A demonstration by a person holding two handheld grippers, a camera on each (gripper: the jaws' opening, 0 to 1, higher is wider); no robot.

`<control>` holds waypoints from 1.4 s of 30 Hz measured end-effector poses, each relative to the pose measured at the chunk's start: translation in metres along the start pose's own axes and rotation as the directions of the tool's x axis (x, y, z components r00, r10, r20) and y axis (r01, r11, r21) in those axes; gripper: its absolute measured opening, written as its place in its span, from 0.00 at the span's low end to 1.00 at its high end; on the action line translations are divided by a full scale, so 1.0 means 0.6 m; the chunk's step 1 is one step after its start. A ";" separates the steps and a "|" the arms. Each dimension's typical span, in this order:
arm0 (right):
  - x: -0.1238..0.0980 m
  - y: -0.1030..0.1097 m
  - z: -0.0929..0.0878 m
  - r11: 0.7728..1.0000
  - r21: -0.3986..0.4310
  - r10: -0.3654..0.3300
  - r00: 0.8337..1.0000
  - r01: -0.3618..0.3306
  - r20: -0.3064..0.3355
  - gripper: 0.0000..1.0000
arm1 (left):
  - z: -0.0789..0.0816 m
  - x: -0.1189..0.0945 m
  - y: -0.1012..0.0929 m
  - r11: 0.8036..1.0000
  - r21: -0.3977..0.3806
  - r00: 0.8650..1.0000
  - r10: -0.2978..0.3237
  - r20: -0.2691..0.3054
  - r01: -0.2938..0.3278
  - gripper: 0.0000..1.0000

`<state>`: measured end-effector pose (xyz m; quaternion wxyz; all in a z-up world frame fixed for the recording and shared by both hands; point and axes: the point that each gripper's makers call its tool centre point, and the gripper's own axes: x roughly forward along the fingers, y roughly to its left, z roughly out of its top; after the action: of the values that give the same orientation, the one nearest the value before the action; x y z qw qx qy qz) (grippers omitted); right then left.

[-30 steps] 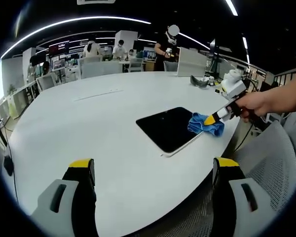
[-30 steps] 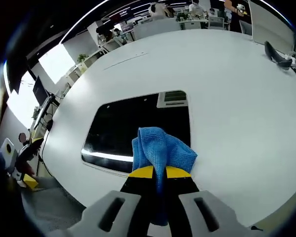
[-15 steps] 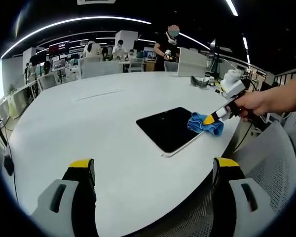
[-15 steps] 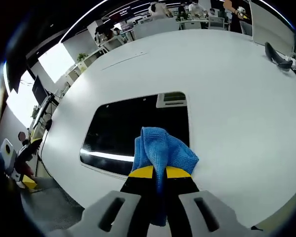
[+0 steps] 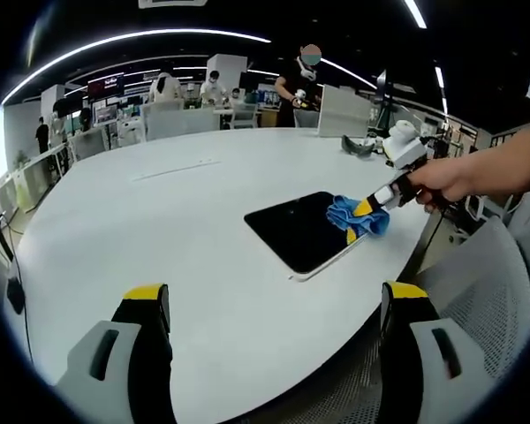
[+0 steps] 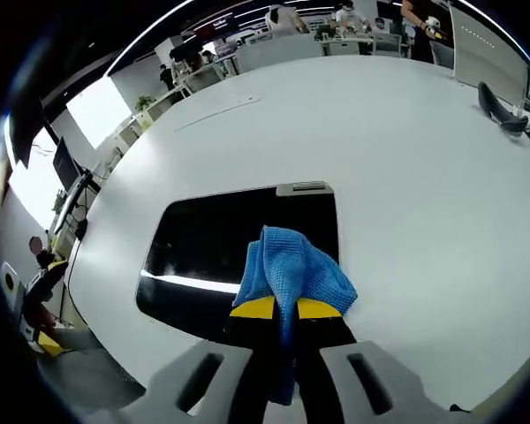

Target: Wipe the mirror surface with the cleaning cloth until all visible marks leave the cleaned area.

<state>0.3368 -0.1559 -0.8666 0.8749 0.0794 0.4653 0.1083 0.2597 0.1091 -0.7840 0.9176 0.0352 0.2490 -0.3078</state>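
blue microfibre, the cleaning cloth (image 6: pixel 293 274), is pinched between the jaws of the right gripper (image 6: pixel 286 308), bunched up and pressed onto the near edge of the mirror (image 6: pixel 221 252), which lies flat and dark on the white desk (image 6: pixel 406 177) near its rim. in the left gripper view the same cloth (image 5: pixel 355 216) sits on the mirror's far corner with a hand (image 5: pixel 446 181) behind it. the left gripper (image 5: pixel 274 305) hovers well apart over bare desk, jaws wide and holding nothing. this looks like the wiping step in progress; marks on the glass are too faint to judge. next move likely calls for dragging the cloth across the uncovered glass with steady downward pressure.
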 end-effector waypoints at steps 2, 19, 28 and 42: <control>0.005 -0.001 0.007 1.000 -0.007 -0.002 1.000 0.002 0.001 0.01 | 0.001 0.000 0.001 1.000 -0.002 1.000 0.004 0.003 -0.004 0.99; 0.038 -0.014 0.057 0.999 -0.035 -0.019 1.000 0.019 0.008 0.01 | 0.001 0.000 0.010 0.999 0.013 0.999 0.036 0.002 -0.036 0.99; 0.055 -0.019 0.083 0.998 -0.060 -0.029 1.000 0.029 0.007 0.01 | -0.002 0.000 0.012 0.999 0.019 0.999 0.043 -0.007 -0.043 0.99; 0.074 -0.026 0.113 0.997 -0.071 -0.023 1.000 0.023 -0.001 0.01 | -0.007 0.002 0.012 1.000 0.002 1.000 0.025 -0.016 -0.025 0.99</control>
<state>0.4189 -0.1617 -0.8680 0.8780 0.0429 0.4629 0.1145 0.2628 0.1151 -0.7888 0.9193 0.0415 0.2554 -0.2964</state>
